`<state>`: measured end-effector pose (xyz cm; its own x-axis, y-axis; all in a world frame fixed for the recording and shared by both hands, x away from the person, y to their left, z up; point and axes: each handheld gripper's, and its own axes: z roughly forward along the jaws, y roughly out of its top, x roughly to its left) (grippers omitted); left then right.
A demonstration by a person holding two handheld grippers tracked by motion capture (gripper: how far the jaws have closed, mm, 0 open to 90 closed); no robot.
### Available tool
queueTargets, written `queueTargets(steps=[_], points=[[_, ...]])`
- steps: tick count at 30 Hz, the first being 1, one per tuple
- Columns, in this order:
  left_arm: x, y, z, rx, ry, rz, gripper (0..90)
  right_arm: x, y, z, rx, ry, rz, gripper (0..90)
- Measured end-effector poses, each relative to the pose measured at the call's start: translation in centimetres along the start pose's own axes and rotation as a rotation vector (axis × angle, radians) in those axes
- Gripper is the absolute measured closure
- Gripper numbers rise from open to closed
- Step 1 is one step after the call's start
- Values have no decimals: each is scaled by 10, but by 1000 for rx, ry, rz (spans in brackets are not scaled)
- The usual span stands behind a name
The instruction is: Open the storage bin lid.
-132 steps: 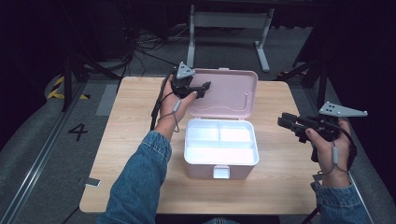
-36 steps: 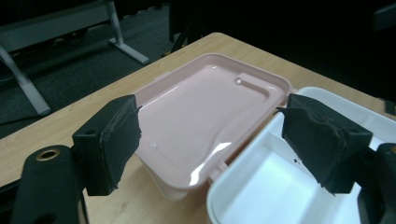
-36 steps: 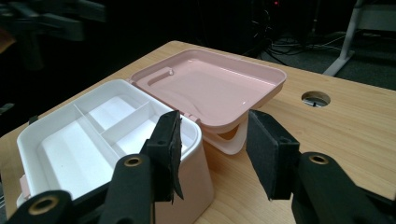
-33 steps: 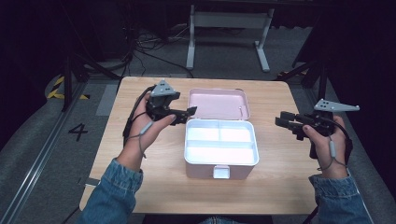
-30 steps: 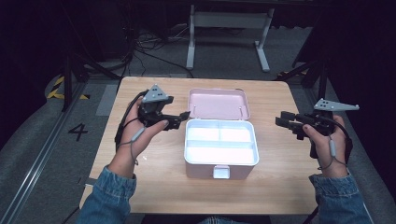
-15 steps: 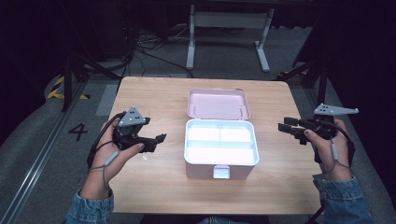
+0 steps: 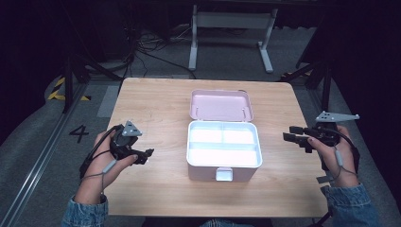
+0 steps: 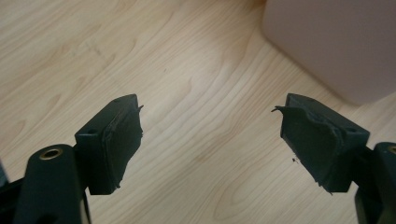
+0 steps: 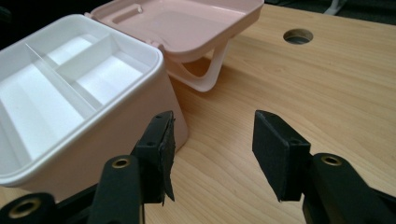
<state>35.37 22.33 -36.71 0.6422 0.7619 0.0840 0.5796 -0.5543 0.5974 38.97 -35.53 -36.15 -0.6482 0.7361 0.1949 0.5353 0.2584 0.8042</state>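
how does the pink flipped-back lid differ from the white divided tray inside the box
The pink lid lies swung back behind the box, its one shallow hollow facing up; the white divided tray sits in the pink box body, nearer the person. The lid's hollow is undivided, while the tray is split into three compartments. The lid is pink, the tray white. Both are rounded rectangles, open upward and empty.

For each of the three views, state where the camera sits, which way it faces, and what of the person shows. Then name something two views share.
High view: above the person's side, facing forward and down on the table; forearms, hands, left gripper, right gripper.
Left gripper view: rides that gripper, facing down at the wood; open jaws.
Right gripper view: faces the pink box; open jaws.
Shared: all show the box.
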Motion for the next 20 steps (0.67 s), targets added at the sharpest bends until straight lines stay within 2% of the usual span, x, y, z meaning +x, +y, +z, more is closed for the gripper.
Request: queueTargets(steps=[3, 7, 8, 9, 13, 18, 19, 20], points=[[4, -5, 4, 35, 2, -12, 224, -2, -3, 5, 29, -12, -5, 498], [9, -12, 13, 110, -2, -14, 229, -2, -5, 11, 63, -22, -14, 494], [11, -15, 16, 134, -14, -45, 229, -2, -5, 13, 72, -25, -13, 494], [11, -15, 16, 134, -14, -45, 234, -2, -5, 13, 72, -25, -13, 494], [14, -20, 23, 252, -49, -200, 266, -4, -8, 16, 96, -23, -5, 490], [15, -22, 25, 258, -40, -210, 256, -5, -9, 17, 103, -20, -3, 490], [16, -22, 25, 253, -32, -176, 250, -5, -9, 17, 103, -19, -4, 490], [16, -22, 25, 253, -32, -176, 243, -5, -9, 17, 103, -18, -4, 488]])
